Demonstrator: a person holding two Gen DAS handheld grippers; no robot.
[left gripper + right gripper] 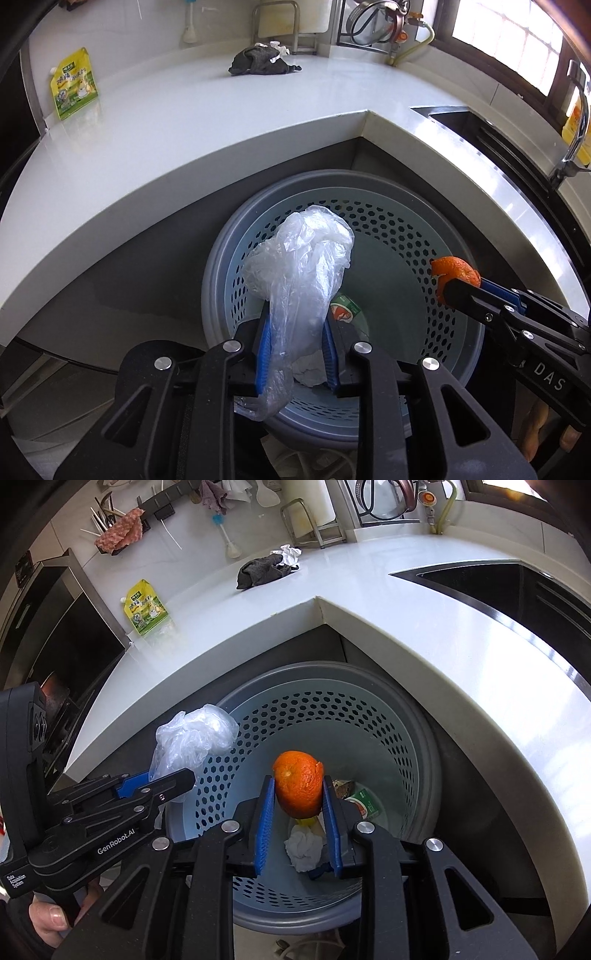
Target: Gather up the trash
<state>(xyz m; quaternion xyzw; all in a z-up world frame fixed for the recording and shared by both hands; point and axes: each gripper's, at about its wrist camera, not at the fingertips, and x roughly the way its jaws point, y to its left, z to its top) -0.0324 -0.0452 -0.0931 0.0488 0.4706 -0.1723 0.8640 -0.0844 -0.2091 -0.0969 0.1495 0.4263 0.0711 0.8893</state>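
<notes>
Left tongs (295, 328) pinch a bag (299, 258), right tongs (298, 805) an orange peel (298, 788), both over the bin (373, 716). Beyond them, pouch (147, 609) and cloth (262, 570) remain on the counter (369, 590).

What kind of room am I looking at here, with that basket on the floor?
Most likely a home kitchen. A white L-shaped countertop wraps the corner, a sink is set into it, and utensils hang on a wall rack. The perforated bin below already holds scraps.
</notes>
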